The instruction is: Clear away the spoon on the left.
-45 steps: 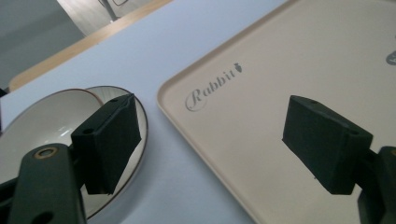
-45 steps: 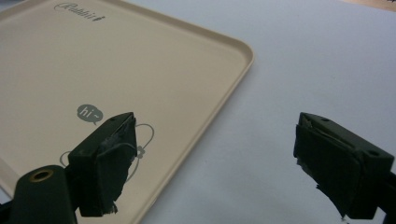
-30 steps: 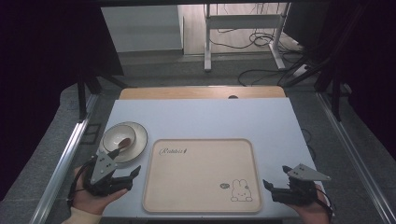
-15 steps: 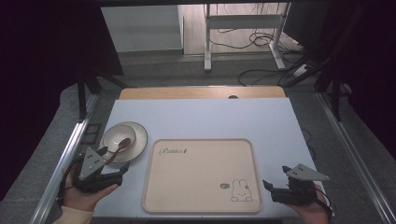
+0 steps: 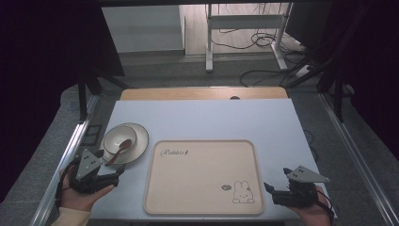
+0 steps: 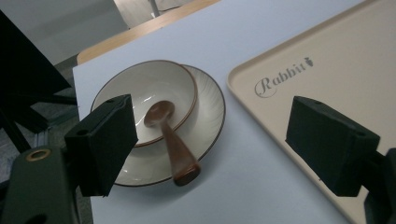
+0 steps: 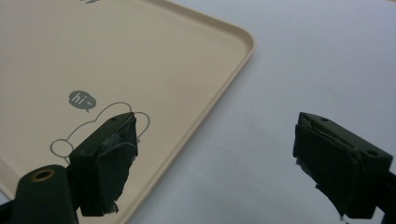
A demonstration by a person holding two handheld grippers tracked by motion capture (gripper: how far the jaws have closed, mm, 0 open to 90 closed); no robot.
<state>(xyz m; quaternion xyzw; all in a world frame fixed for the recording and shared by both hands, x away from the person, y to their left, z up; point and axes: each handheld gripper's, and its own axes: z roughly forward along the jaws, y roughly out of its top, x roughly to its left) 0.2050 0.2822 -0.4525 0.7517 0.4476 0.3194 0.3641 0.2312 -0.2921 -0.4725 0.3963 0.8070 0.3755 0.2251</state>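
Gaping left claw (image 6: 212,144) | empty | near spoon (image 6: 170,140)

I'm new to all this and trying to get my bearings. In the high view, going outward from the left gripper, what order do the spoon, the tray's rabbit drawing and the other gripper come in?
From the left gripper:
1. Spoon, just beyond it, resting in the bowl.
2. Rabbit drawing, in the tray's near right corner.
3. Right gripper, at the table's near right edge.

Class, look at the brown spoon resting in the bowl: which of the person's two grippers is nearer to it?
Left. The left gripper sits just below the spoon, open, not touching it. The right gripper is across the tray, near its rabbit corner.
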